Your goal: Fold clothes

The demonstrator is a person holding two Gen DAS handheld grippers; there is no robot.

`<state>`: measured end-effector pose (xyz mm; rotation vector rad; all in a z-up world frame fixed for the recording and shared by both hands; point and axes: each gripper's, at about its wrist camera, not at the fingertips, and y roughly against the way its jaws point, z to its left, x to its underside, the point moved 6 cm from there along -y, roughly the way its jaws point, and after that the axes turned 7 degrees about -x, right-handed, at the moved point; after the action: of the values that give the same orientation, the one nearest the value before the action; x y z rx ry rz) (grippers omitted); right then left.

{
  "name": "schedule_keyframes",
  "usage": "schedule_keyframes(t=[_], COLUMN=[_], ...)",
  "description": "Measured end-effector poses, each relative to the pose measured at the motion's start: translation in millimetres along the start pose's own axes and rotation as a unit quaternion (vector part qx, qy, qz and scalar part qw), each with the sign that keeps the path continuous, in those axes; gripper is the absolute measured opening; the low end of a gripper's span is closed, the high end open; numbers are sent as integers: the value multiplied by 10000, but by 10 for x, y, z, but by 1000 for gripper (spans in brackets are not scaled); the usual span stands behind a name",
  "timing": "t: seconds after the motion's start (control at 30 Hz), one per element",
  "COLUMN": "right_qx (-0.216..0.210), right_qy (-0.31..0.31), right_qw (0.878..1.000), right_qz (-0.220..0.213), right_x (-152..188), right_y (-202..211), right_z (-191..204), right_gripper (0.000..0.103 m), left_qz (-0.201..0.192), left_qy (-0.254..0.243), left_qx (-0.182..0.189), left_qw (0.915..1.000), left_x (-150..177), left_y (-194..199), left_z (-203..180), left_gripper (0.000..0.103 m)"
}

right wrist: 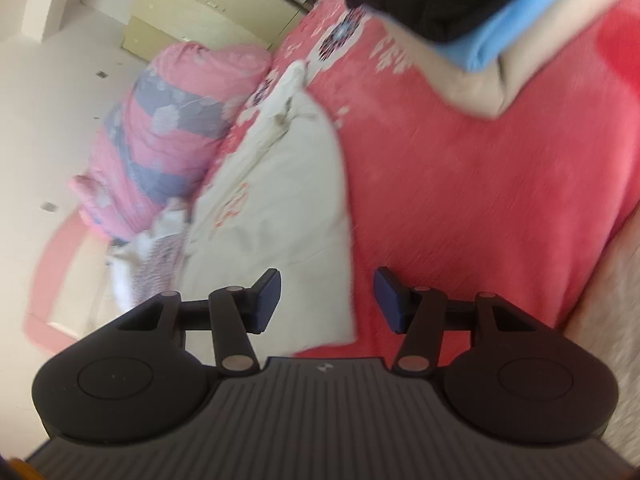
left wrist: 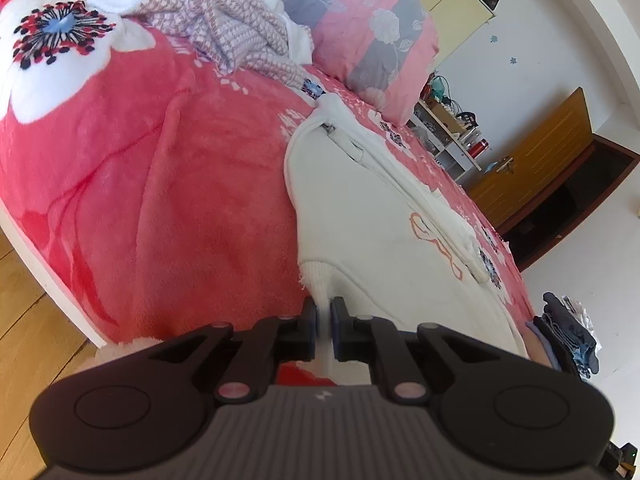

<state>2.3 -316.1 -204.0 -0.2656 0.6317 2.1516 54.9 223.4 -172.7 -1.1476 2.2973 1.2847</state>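
- Left wrist view: the left gripper has its two fingers almost closed, and they pinch the ribbed cuff of a cream white sweatshirt.
- The sweatshirt lies flat on a red fleece blanket with big white flowers, which covers the bed. It has a pale orange drawing on the front.
- Further on the blanket there is a heap of other clothes, with a houndstooth garment on top, next to a rolled pink and grey quilt.
- Behind the bed stand a wooden cabinet and a white shelf with small things.
- Right wrist view, rather blurred: the right gripper has its fingers wide apart and holds nothing. It hangs over the near edge of the sweatshirt, where the cloth meets the blanket.
- At the upper right is a stack of folded clothes: black on top, then blue, then beige.
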Motion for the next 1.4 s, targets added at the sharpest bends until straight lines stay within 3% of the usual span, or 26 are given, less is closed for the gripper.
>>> schedule_keyframes(t=[0.13, 0.2, 0.27, 0.37, 0.4, 0.5, 0.9, 1.2, 1.4], right_qx=[-268, -418, -469, -410, -406, -597, -1417, -1672, -1651], right_qy=[-189, -318, -362, -433, -500, -466, 106, 519, 627], right_qw=[9994, 9984, 9980, 9980, 9978, 9971, 9884, 9813, 9798], right_qz=[144, 211, 231, 209, 161, -40, -528, -795, -941], right_x=[54, 69, 82, 86, 87, 67, -300, -858, -1325], right_y=[-23, -52, -82, -126, -123, -61, -78, -355, -735], right_z=[8, 10, 19, -41, -57, -18, 439, 782, 954], right_gripper=[40, 33, 32, 22, 13, 8, 5, 4, 4], left_qz=[77, 116, 151, 146, 141, 75, -452, -903, -1070], left_qy=[32, 48, 66, 109, 122, 128, 590, 679, 798], left_qx=[43, 65, 76, -61, -101, -59, 943, 1195, 1240], left_qw=[10000, 9999, 9998, 9998, 9998, 9999, 9928, 9864, 9833], left_x=[6, 9, 13, 39, 46, 49, -436, -1059, -1567], left_y=[-22, -33, -46, -104, -118, -81, 142, -75, -437], left_z=[-3, -4, -3, 36, 46, 33, -281, -645, -831], left_gripper=[10, 20, 24, 17, 14, 9, 8, 5, 5])
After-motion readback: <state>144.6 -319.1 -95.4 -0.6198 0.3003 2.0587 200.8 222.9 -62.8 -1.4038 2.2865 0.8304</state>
